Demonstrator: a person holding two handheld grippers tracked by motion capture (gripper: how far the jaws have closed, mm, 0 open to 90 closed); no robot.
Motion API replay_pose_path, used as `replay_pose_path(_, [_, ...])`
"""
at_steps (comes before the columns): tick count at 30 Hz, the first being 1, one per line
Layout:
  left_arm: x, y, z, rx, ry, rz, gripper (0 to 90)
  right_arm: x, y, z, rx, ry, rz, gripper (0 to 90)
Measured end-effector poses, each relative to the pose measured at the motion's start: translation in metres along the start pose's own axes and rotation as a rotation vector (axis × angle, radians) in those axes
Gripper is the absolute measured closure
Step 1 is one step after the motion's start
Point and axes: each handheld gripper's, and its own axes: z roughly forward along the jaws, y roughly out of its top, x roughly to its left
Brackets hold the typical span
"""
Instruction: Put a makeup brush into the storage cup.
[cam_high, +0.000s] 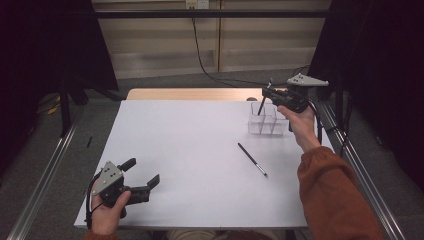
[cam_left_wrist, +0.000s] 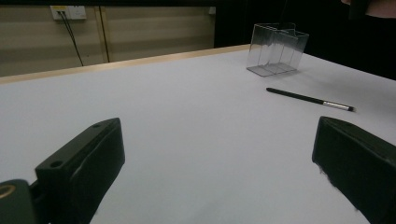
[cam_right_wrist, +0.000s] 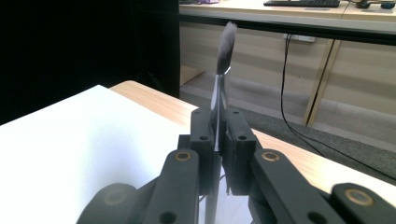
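My right gripper (cam_high: 268, 95) is shut on a thin brush (cam_high: 263, 100) at the far right of the white table (cam_high: 190, 150). In the right gripper view the brush (cam_right_wrist: 226, 44) stands upright between the pads, dark bristles on top. Its lower end dips at the left compartment of a clear divided box (cam_high: 265, 124); I cannot tell whether it touches. A second black brush with a silver band (cam_high: 252, 160) lies flat nearer the middle. My left gripper (cam_high: 143, 171) rests open at the front left, holding nothing. From the left gripper view (cam_left_wrist: 219, 140), the flat brush (cam_left_wrist: 308, 99) and the box (cam_left_wrist: 278, 49) lie ahead to the right.
A wooden strip (cam_high: 195, 94) runs along the table's far edge. Metal rails (cam_high: 45, 170) flank the table on both sides. A black cable (cam_high: 200, 55) hangs down the back wall. The right forearm in an orange sleeve (cam_high: 335, 195) reaches over the table's right side.
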Motion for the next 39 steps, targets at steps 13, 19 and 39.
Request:
replay_pose_path(13, [0.001,0.0,0.0,-0.002,0.007,-0.006,2.5,-0.005,-0.01,0.005,0.024,-0.004,0.018,83.8])
replay_pose_path(19, [0.001,-0.001,0.001,0.008,0.0,-0.008,2.5,-0.005,-0.016,0.009,0.036,-0.002,0.019,83.8])
replay_pose_path(39, [0.001,0.0,0.001,0.015,0.002,0.013,2.5,-0.009,-0.03,0.016,0.05,0.001,0.038,83.5])
